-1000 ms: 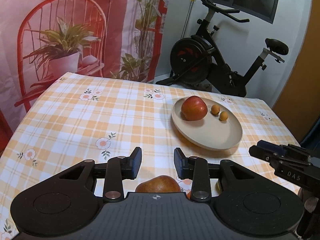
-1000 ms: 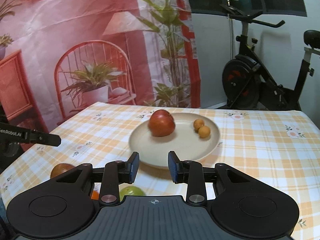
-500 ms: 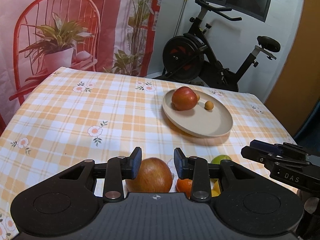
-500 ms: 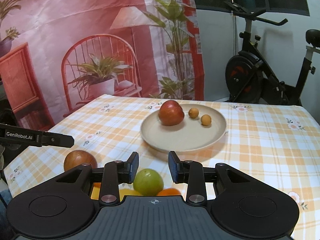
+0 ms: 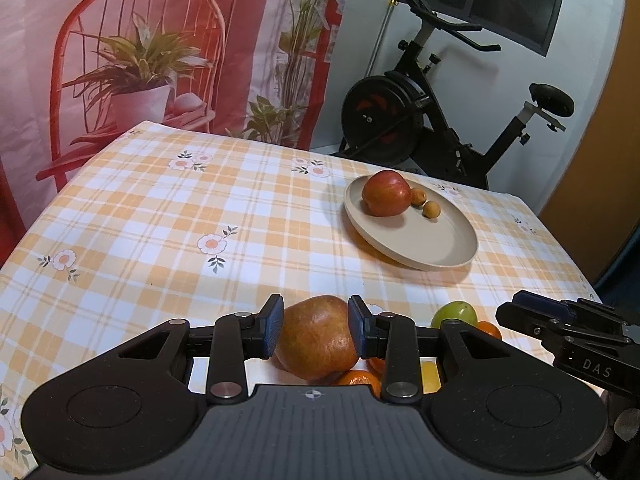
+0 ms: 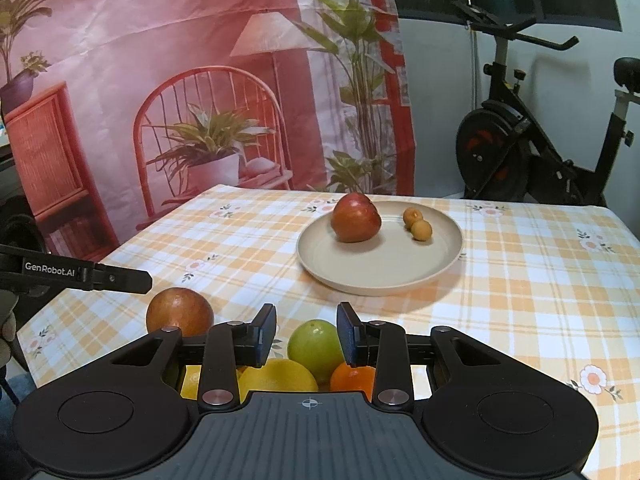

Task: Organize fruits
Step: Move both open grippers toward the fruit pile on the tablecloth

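Left wrist view: left gripper with narrow jaws framing a brown-red fruit on the checked tablecloth — contact unclear. Plate beyond holds a red apple.

Right wrist view: right gripper, jaws narrow, nothing held — green fruit below them, among an orange and a yellow fruit.

Tabletop: woven cloth cover, matt, orange-and-white check with printed flowers. Plate at 1 o'clock: smooth beige, satin sheen, ceramic or plastic not distinguishable. Red apple on it: glossy skin. Russet apple: dull, speckled skin. Green fruit: smooth, slight gloss. Left tool: matt black plastic, ribbed rear panel, bright metal pivot pins, blue textured pads. Backdrop: printed fabric, creased, faint sheen.
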The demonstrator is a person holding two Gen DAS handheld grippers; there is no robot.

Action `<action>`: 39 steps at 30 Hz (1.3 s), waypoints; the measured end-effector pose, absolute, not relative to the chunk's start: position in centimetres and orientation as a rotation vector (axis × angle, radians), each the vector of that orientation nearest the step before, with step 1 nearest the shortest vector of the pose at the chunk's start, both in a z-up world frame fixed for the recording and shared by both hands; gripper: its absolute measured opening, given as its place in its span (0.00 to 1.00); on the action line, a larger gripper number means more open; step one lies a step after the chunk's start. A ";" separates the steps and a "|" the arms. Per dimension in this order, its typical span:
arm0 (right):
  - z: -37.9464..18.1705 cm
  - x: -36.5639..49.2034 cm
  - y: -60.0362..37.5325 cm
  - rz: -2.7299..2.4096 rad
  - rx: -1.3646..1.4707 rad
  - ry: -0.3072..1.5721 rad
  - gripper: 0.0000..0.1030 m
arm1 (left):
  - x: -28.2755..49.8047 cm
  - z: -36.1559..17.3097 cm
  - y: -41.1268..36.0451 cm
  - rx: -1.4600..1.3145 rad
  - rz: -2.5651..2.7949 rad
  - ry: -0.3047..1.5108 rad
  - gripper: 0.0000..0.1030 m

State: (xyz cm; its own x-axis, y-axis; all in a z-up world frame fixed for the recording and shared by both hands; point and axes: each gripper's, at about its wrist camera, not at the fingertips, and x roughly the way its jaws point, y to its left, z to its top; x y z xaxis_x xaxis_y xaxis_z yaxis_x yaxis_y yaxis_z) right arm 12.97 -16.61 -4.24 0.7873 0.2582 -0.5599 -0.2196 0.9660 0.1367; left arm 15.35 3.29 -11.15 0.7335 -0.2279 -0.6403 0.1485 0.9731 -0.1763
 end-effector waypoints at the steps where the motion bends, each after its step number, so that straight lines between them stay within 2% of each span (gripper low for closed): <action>1: -4.2 12.9 -16.7 0.255 0.068 0.614 0.30 | 15.3 -11.2 3.3 -0.118 -0.209 0.720 0.36; 22: -5.1 12.1 -17.3 0.260 0.098 0.657 0.31 | 14.5 -12.1 2.1 -0.101 -0.259 0.748 0.36; 39: -5.0 11.4 -16.4 0.321 0.066 0.691 0.37 | 14.7 -12.3 1.7 -0.100 -0.284 0.758 0.36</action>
State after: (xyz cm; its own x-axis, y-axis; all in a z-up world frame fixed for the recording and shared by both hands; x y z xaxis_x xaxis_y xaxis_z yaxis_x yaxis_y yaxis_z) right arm 11.42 -16.35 -5.05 0.7235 0.3124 -0.6156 -0.2690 0.9488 0.1654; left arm 14.69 1.74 -12.29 0.6899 -0.2891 -0.6636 0.2178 0.9572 -0.1907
